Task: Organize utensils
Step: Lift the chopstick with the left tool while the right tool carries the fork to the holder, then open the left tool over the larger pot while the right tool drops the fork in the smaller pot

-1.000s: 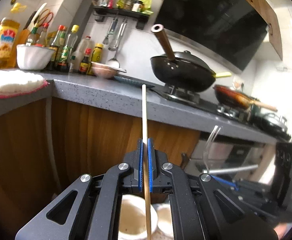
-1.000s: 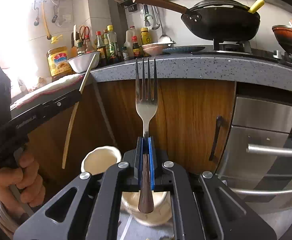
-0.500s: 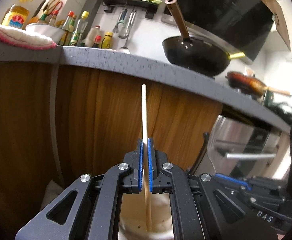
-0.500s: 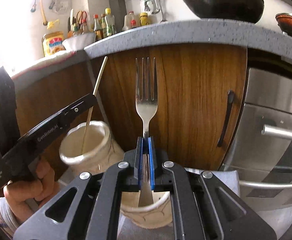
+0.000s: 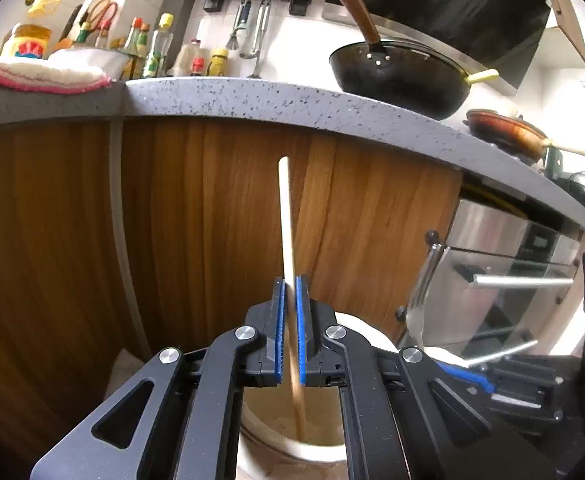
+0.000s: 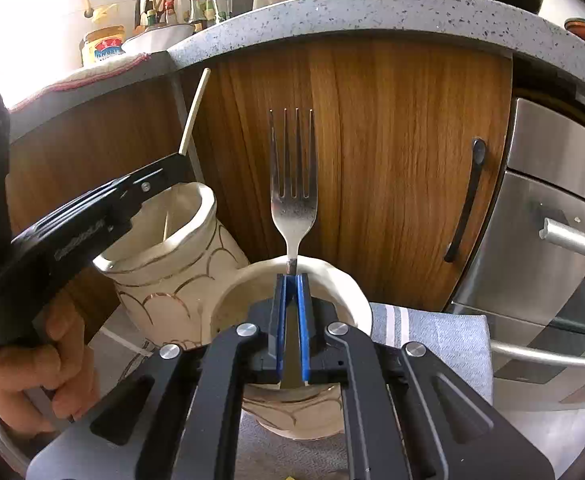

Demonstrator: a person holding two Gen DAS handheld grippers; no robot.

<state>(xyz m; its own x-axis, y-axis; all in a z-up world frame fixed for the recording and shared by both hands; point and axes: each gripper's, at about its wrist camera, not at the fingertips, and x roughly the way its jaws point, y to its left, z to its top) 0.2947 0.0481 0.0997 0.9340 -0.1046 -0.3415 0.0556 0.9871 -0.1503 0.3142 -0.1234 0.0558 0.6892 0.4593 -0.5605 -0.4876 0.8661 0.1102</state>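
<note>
both claws sank, chopstick [image 5: 285, 220] and fork [image 6: 293, 184] now entering cups

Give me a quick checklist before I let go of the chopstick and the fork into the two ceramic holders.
1. Left gripper jaws shut on the chopstick: ok.
2. Chopstick's lower end inside the left holder: ok, it dips below the rim.
3. Right gripper jaws shut on the fork, tines up: ok.
4. Fork handle over the mouth of the right holder: ok; how deep its end sits: cannot tell, hidden by the jaws.
5. Both holders upright on the striped cloth: ok.
6. Room between the two grippers to open: cannot tell.
</note>
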